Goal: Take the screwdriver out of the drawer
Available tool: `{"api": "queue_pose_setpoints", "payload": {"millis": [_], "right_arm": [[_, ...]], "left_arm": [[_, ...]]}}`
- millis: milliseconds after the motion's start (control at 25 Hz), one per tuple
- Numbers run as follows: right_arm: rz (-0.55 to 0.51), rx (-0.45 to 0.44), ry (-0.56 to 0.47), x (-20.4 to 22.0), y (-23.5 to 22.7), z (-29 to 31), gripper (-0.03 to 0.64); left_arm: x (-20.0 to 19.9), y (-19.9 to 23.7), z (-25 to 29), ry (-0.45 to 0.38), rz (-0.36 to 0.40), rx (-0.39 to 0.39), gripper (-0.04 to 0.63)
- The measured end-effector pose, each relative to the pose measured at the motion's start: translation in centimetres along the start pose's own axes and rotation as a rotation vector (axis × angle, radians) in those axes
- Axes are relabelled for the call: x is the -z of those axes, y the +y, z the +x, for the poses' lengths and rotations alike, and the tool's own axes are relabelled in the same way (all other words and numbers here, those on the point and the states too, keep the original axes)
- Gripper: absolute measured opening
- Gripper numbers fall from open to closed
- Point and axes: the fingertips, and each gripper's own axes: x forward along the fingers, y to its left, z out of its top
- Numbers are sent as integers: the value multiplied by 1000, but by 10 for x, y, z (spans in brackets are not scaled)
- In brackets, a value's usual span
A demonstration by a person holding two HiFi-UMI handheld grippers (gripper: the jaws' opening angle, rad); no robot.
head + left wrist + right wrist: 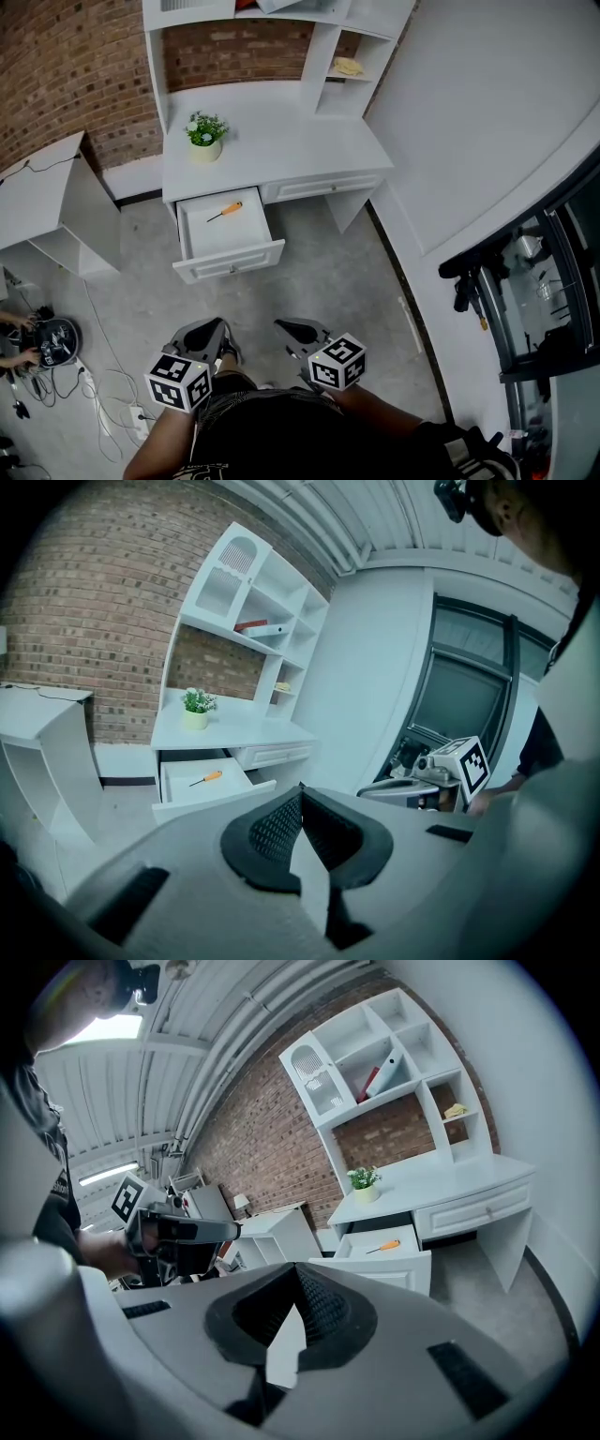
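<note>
i can't read the screwdriver (225,211) tip, too small; that yellow item (348,67) up top, can't name it either.

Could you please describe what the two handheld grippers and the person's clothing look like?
The left gripper and right gripper match: light grey moulded shells whose tongs are lined with black pads of dotted texture. Each carries a white cube, the left cube and right cube, printed with black square markers. The person wears a black top.
</note>
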Motion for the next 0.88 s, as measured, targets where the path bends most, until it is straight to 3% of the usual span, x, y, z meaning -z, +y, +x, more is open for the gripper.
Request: {"api": "queue_pose_setpoints", "payload": {"millis": [880], "right_arm": [[-30,50,36,-100,-63,160,5]], "left_arm": [[-87,162,68,34,-5,16,18]]}}
